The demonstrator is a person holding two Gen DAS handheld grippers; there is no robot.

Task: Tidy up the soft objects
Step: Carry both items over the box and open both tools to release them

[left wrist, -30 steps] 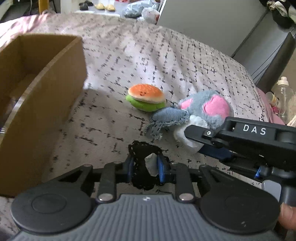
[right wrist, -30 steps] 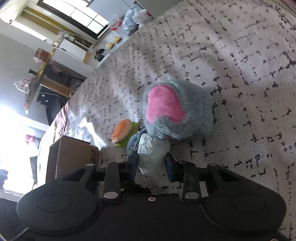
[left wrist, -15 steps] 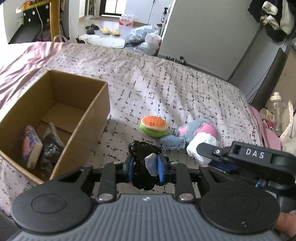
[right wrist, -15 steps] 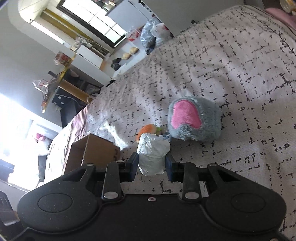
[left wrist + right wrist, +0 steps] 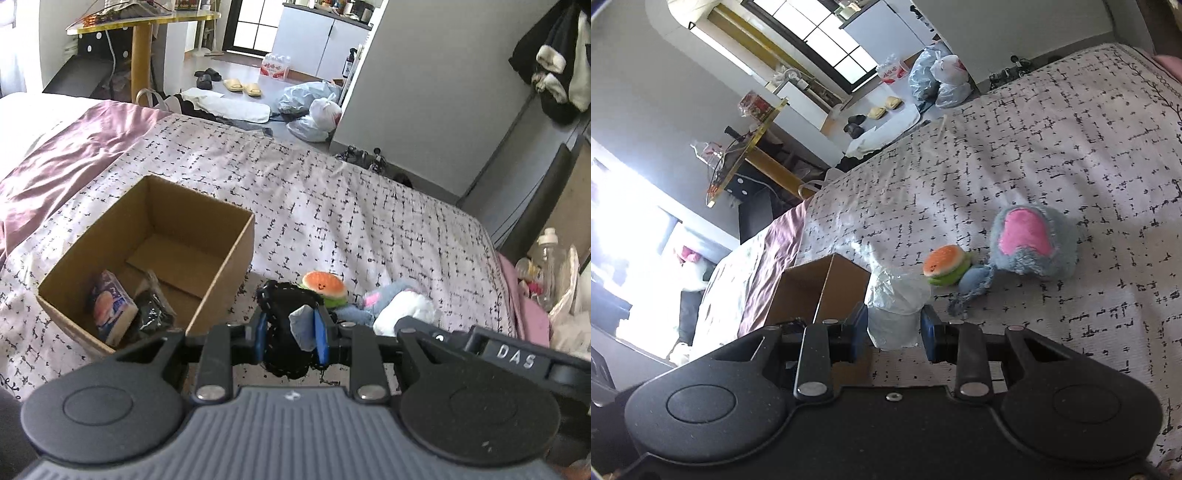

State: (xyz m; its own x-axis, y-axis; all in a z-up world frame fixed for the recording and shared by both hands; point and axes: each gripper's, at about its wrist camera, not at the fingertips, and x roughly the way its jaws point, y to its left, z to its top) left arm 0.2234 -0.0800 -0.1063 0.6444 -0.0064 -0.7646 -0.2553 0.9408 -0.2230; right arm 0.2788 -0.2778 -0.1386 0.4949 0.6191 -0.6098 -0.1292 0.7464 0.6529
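Note:
My left gripper point(image 5: 290, 334) is shut on a black soft item with a grey tag point(image 5: 284, 332), held above the bed. My right gripper point(image 5: 894, 328) is shut on a white soft bundle point(image 5: 895, 310), also seen in the left wrist view point(image 5: 402, 310). A burger plush point(image 5: 324, 286) point(image 5: 945, 264) and a grey plush with a pink ear point(image 5: 1034, 242) lie on the bed. An open cardboard box point(image 5: 221, 266) point(image 5: 820, 284) stands to the left, holding a packet point(image 5: 109, 312) and a dark item point(image 5: 153, 314).
The patterned bedspread point(image 5: 351, 206) covers the bed, with a pink sheet point(image 5: 66, 155) at far left. Bottles and clutter point(image 5: 546, 266) stand past the right edge. Bags point(image 5: 314, 110) and slippers lie on the floor beyond.
Both grippers have risen away from the bed with their items held. The white bundle has come up off the grey plush. The box interior has come into the left wrist view.

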